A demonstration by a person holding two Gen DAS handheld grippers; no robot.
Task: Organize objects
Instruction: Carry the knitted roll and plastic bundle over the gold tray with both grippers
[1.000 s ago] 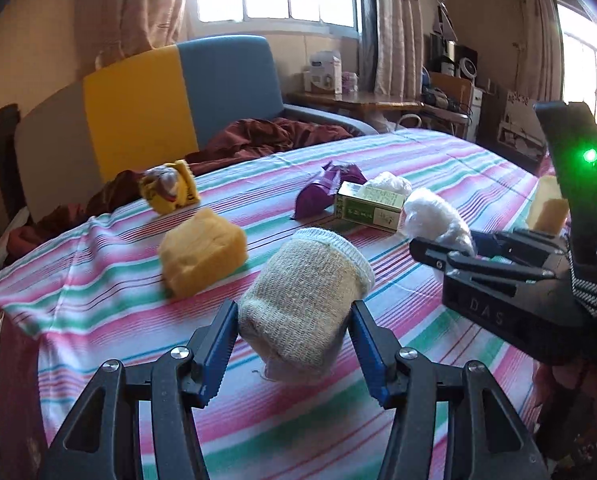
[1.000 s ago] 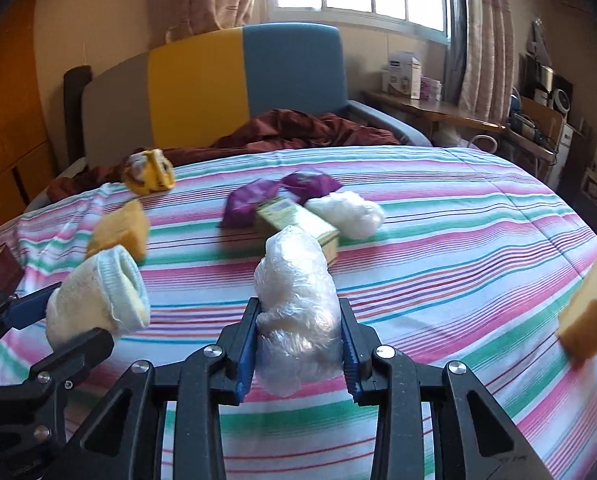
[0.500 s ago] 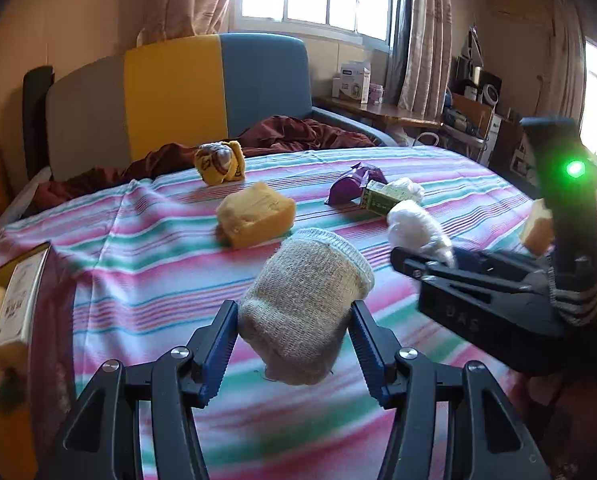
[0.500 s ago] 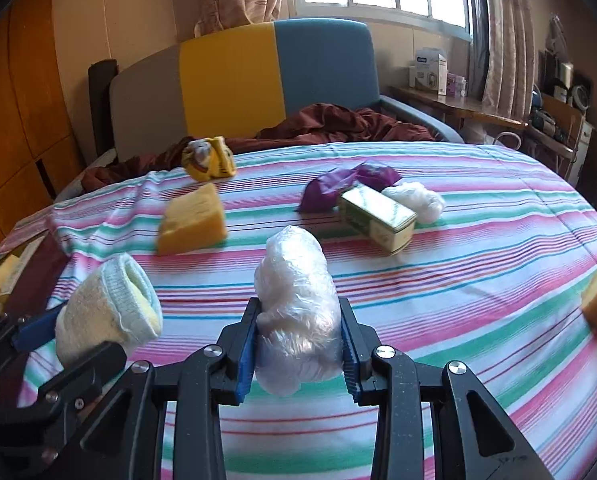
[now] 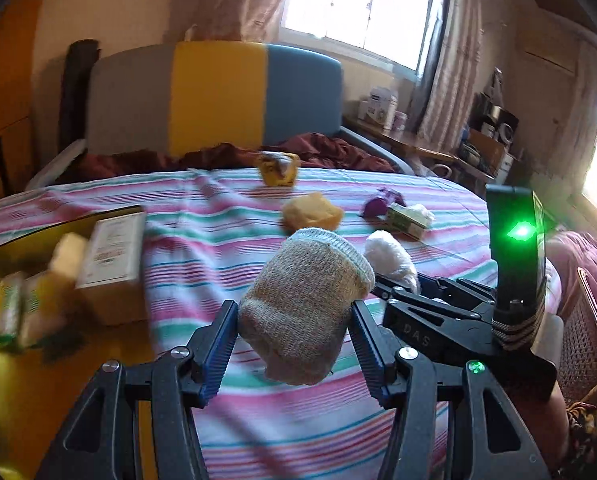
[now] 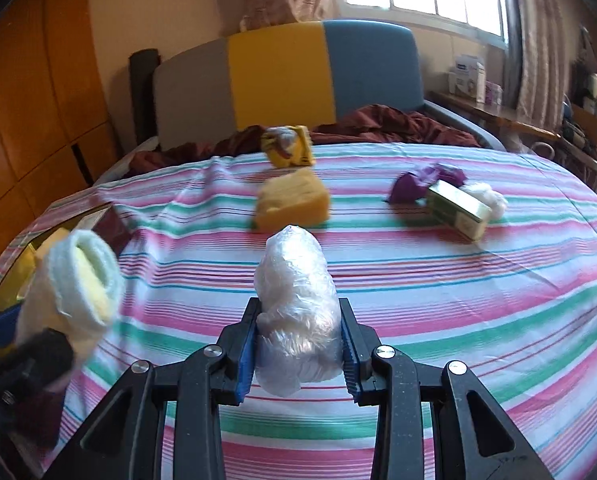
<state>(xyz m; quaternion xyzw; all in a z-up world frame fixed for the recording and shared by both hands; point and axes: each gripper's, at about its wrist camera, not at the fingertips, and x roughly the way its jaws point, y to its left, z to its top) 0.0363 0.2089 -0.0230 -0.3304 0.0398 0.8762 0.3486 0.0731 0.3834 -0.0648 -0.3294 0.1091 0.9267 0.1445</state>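
The left tool [image 5: 290,344] was clamped on a rolled beige sock [image 5: 304,308], its blue pads pressed against both sides, holding it up off the striped cloth [image 5: 258,412] that covered the tabletop. Just to its right, the right tool [image 6: 298,346] gripped a white plastic-wrapped bundle [image 6: 296,312] the same way, also lifted clear of the cloth. Off to the left, at the edge of the tabletop, sat a yellow box [image 5: 30,240] with a pale carton [image 5: 112,256] and some blurred packets in it; what those packets were I could not tell. Further out on the cloth lay a yellow sponge [image 6: 292,202], and to its right a green carton [image 6: 458,210] lying between a purple cloth [image 6: 422,182] and a white wad [image 6: 488,196], all close together. Beyond the sponge, near the far edge, was a small yellow toy [image 6: 286,146]. Behind it all stood a headboard [image 6: 282,80] in grey, yellow and blue, with a dark red blanket [image 6: 386,126] bunched at its foot.
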